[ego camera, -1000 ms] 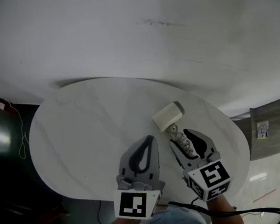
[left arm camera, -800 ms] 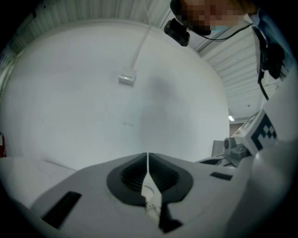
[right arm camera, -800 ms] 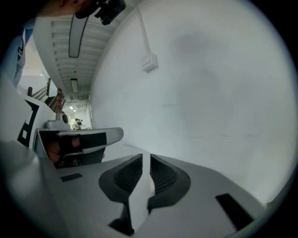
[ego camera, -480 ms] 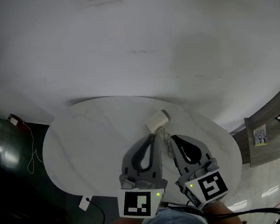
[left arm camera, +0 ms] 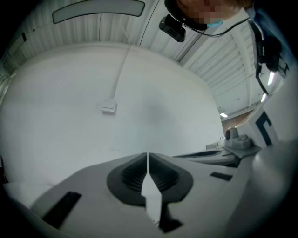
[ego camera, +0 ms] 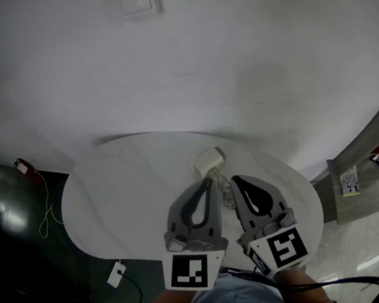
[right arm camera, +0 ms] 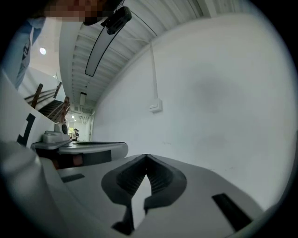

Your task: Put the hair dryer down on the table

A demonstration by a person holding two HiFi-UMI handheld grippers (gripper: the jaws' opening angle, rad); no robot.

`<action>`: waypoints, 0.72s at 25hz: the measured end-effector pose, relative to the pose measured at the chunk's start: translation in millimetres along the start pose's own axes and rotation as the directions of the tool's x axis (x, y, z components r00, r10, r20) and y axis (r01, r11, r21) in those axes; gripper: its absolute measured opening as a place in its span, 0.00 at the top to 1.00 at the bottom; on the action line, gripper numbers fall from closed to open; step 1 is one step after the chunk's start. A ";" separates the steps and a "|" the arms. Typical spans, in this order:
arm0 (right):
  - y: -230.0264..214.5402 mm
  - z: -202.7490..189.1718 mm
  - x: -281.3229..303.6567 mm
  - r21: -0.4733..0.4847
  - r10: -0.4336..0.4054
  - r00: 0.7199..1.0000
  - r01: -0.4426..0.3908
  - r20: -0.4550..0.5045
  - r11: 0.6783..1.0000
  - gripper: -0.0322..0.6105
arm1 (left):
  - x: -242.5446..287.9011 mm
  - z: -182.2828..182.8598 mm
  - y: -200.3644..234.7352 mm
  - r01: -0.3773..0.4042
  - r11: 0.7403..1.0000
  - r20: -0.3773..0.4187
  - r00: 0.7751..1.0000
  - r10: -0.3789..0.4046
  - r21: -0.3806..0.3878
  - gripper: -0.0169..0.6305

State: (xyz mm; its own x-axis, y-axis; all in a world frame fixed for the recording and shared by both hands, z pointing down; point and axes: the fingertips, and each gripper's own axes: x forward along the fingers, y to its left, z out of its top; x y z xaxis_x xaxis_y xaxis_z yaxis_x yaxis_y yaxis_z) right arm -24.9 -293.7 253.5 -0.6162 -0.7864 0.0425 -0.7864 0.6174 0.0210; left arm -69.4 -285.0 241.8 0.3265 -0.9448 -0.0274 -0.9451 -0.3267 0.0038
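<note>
The hair dryer (ego camera: 209, 159) lies on the counter (ego camera: 113, 188), with the left tool (ego camera: 209, 179) and right tool (ego camera: 233, 179) clamped shut and empty at its six o'clock; it looks like light, slick plastic, best gripped by the handle (ego camera: 214, 174).

No text, label, brand or number can be read anywhere.

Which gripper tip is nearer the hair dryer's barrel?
The left gripper: its tip appears just below the hair dryer; the right gripper points further to the side.
</note>
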 end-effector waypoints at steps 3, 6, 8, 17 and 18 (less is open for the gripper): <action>3.1 2.5 -3.1 -0.018 0.006 1.000 -0.006 0.004 1.000 0.93 | -3.1 2.0 -2.3 0.002 1.000 0.007 1.000 -0.002 0.004 0.95; 4.3 4.9 -4.9 -0.020 0.003 1.000 -0.003 0.014 1.000 0.94 | -5.2 3.2 -3.9 0.004 1.000 0.011 1.000 -0.004 0.007 0.95; 6.3 6.1 -5.2 -0.017 0.003 1.000 -0.003 0.012 1.000 0.94 | -6.3 3.6 -3.9 0.003 1.000 0.012 1.000 -0.003 0.006 0.95; 7.4 5.3 -3.4 -0.021 0.004 1.000 -0.004 0.005 1.000 0.94 | -5.9 2.0 -3.5 0.013 1.000 0.007 1.000 -0.013 0.005 0.95; 7.2 4.9 -2.9 -0.022 0.005 1.000 -0.005 0.003 1.000 0.94 | -5.4 1.6 -3.5 0.014 1.000 0.006 1.000 -0.014 0.006 0.95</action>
State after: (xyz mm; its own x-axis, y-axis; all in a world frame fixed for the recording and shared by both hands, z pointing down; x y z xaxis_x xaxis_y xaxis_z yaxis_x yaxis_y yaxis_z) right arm -29.0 -287.0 248.6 -0.6204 -0.7833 0.0392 -0.7821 0.6216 0.0429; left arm -67.9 -278.7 240.3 0.3399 -0.9399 -0.0334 -0.9404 -0.3400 -0.0025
